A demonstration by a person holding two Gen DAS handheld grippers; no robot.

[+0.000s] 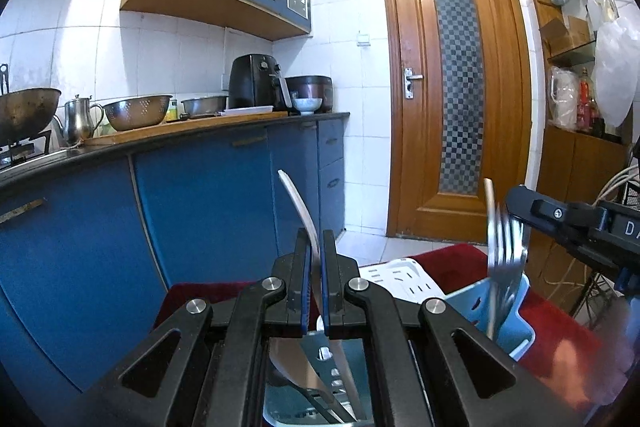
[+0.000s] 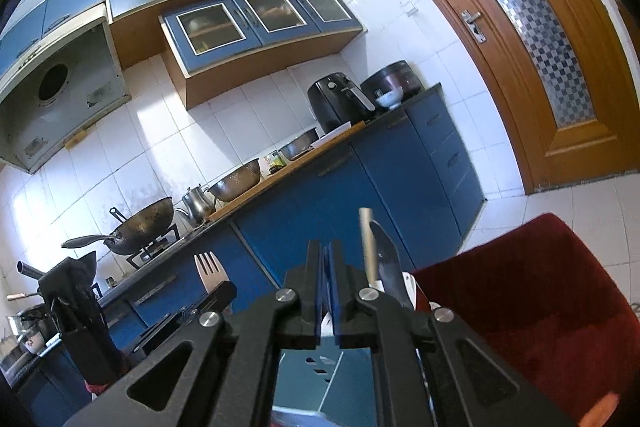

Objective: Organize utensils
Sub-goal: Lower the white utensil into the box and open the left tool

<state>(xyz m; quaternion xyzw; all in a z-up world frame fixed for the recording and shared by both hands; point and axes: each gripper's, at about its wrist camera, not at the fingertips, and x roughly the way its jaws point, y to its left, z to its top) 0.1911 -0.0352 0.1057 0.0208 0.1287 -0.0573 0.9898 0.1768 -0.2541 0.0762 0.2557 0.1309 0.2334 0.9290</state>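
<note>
Left gripper (image 1: 316, 259) pinches a knife (image 1: 299, 205) by the blade, handle end angled up, presumably so it can drop upright into the blue caddy (image 1: 508, 315) on the red cloth (image 1: 460, 267). A fork (image 1: 505, 255) and a chopstick (image 1: 491, 223) already stand there, tines up. Right gripper (image 2: 327, 267) has its jaws pressed together, and whether anything sits between them I cannot tell. The only writing is "DA" on the other gripper's body; the rest is cut off.
</note>
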